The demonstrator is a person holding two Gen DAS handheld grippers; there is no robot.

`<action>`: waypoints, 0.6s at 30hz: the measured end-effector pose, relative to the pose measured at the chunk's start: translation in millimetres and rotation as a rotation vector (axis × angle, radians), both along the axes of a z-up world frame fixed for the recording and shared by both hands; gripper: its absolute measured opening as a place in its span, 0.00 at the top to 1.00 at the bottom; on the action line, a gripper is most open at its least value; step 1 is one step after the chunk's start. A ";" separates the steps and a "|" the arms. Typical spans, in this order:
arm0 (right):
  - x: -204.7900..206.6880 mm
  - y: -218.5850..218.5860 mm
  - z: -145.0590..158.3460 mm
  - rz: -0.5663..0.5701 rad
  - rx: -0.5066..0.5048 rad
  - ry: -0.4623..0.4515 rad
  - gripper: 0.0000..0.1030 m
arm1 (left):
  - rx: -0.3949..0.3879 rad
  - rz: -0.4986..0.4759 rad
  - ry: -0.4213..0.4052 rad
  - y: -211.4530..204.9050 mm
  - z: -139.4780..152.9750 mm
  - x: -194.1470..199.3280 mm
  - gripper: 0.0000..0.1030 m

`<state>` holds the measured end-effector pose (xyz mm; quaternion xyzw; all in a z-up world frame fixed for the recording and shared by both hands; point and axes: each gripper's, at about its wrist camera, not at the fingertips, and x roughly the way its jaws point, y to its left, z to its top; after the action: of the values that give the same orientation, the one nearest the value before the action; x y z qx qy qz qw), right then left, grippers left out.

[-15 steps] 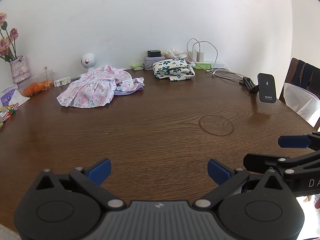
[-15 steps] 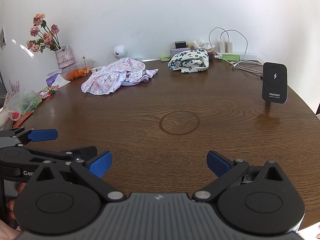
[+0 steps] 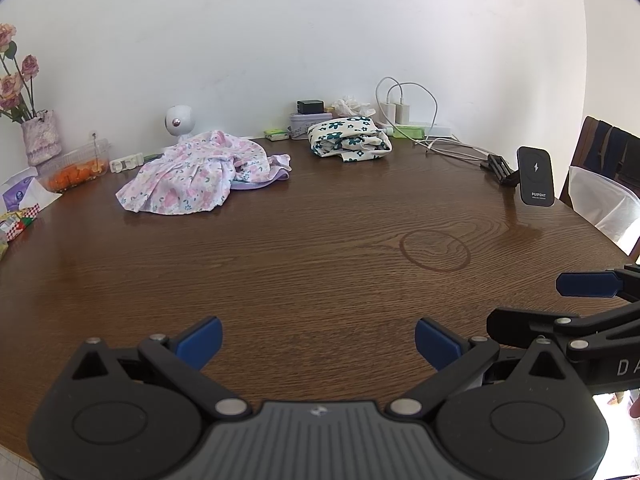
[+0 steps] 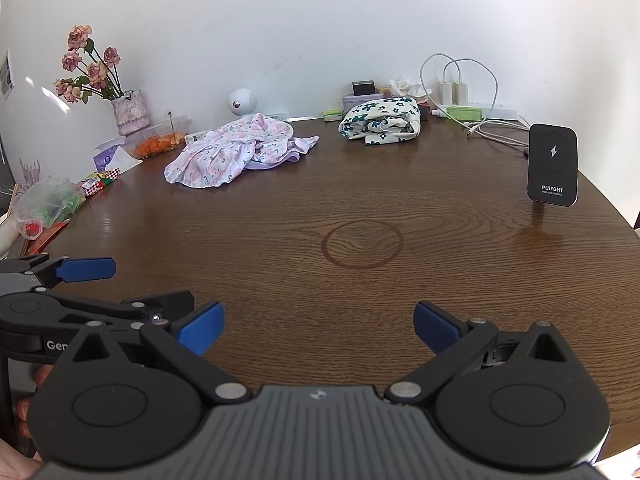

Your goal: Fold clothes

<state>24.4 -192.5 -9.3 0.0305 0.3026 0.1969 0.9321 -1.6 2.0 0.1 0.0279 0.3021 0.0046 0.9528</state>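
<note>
A: Has anything changed in the last half second?

B: No. The left gripper [image 3: 318, 340] and right gripper [image 4: 319, 326] hover side by side over the near bench [image 3: 320, 260], jaws spread wide, empty.

A: And the clothes?

B: The pink floral garment [image 3: 192, 180] lies crumpled, far left; the green floral garment [image 3: 348, 140] far centre. Folding hasn't started.

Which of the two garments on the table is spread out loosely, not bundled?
The pink floral garment, on the left near the white round camera. The cream garment with dark green flowers is a compact bundle by the chargers.
</note>
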 end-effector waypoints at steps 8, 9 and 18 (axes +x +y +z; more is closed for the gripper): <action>2.8 0.4 0.1 0.007 0.000 0.005 0.00 | -0.005 0.003 0.000 1.2 -0.1 0.0 0.00; 3.1 0.6 0.2 0.008 0.001 0.004 0.00 | -0.005 0.003 -0.001 1.7 -0.1 -0.2 0.00; 3.8 2.7 0.1 0.012 0.000 0.003 0.00 | -0.011 -0.007 0.000 6.1 1.4 1.2 0.00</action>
<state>28.2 -189.9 -9.1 0.0290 0.3044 0.2023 0.9304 -0.3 8.1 1.4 0.0237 0.3022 -0.0005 0.9530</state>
